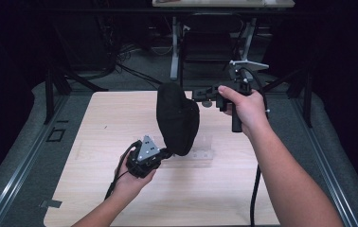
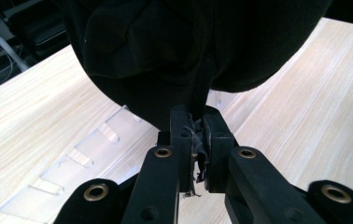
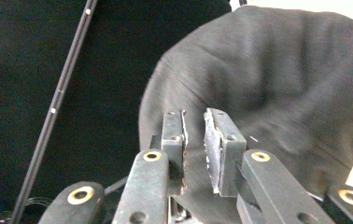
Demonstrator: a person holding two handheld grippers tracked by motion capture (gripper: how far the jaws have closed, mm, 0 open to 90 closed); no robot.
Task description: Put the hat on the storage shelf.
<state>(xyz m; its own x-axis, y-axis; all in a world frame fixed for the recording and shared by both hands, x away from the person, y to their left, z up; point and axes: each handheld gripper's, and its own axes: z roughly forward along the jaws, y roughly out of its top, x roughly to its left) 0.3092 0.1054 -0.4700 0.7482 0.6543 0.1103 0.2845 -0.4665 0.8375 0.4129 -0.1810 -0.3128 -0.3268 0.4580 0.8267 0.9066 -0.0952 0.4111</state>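
A black knitted cloth (image 1: 177,118), perhaps a hat, hangs bunched above the middle of the light wooden table (image 1: 101,123). At the cloth's lower edge, my left gripper (image 1: 167,153) is shut on a fold of it; the left gripper view has the fabric (image 2: 188,46) pinched between the pads of that gripper (image 2: 195,116). My right gripper (image 1: 197,94) meets the cloth's upper right edge. In the right gripper view its jaws (image 3: 194,116) stand nearly together, with grey-black fabric (image 3: 268,84) running between them.
A clear plastic slotted holder (image 1: 201,151) lies flat on the table under the cloth, and is also visible in the left gripper view (image 2: 86,154). Desk legs and cables (image 1: 174,52) stand on the dark floor beyond the far edge. Metal rails (image 1: 16,161) flank the table.
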